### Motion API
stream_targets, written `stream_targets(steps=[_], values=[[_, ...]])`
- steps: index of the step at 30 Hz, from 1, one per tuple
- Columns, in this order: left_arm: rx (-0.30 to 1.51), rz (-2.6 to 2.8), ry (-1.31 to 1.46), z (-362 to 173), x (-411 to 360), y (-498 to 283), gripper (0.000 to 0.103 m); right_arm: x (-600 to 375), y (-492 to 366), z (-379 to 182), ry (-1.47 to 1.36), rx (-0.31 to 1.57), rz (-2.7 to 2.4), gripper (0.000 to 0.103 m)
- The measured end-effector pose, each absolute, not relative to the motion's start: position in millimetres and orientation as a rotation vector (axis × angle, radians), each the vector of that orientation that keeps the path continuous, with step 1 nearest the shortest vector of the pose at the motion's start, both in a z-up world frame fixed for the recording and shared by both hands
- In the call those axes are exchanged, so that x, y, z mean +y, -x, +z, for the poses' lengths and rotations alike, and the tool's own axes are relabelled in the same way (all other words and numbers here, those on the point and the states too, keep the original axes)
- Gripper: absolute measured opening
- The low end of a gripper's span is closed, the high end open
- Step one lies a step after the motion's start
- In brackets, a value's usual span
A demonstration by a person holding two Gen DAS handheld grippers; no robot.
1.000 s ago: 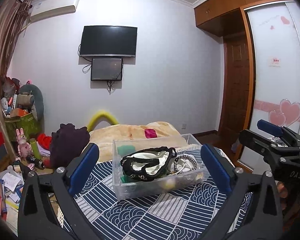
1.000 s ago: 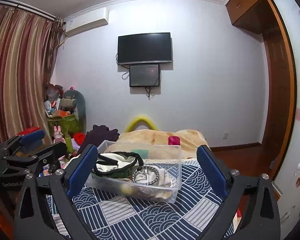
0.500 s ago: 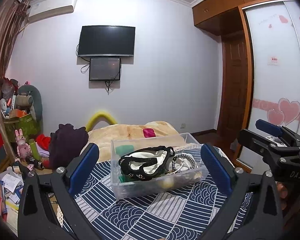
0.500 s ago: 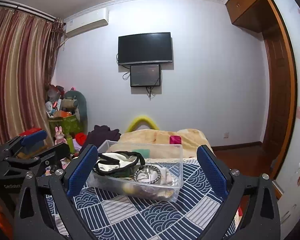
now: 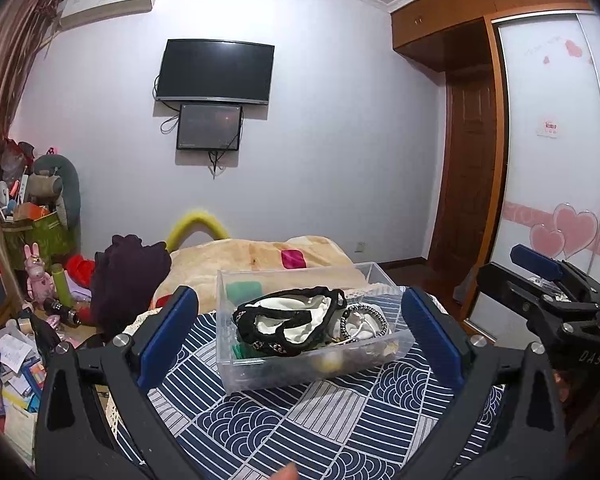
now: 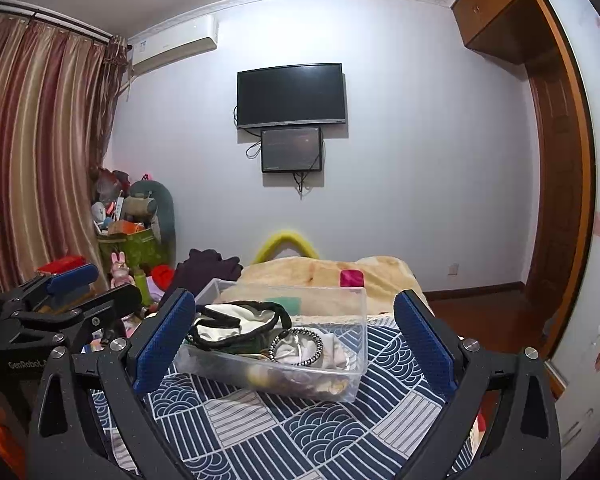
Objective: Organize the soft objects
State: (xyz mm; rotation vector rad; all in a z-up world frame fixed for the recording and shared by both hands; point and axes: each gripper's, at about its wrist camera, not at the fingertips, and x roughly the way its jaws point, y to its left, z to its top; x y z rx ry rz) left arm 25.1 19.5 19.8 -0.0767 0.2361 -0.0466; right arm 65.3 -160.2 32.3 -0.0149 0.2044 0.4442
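Soft items heaped in clear bin on bed | left gripper, right gripper fingers spread, empty | fits sorting ahead or finished

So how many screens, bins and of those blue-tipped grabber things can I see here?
Wall screens: 2, a large one with a small one under it.
Clear bins: 1, on the patterned bed cover.
Grabbers: 2, the left gripper and the right gripper, both open.
Total: 5
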Motion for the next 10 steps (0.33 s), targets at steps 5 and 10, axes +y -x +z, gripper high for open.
stream_targets(steps=[5, 10], values=[[0.243, -0.052, 0.072, 19.1, 19.6, -27.3, 0.103, -158.7, -64.0, 30.7, 0.014, 0.211, 0.448, 0.100], [0.248, -0.051, 0.076, 16.6, 19.3, -26.7, 0.103, -157.6, -65.2, 29.9, 0.013, 0.220, 0.452, 0.100]])
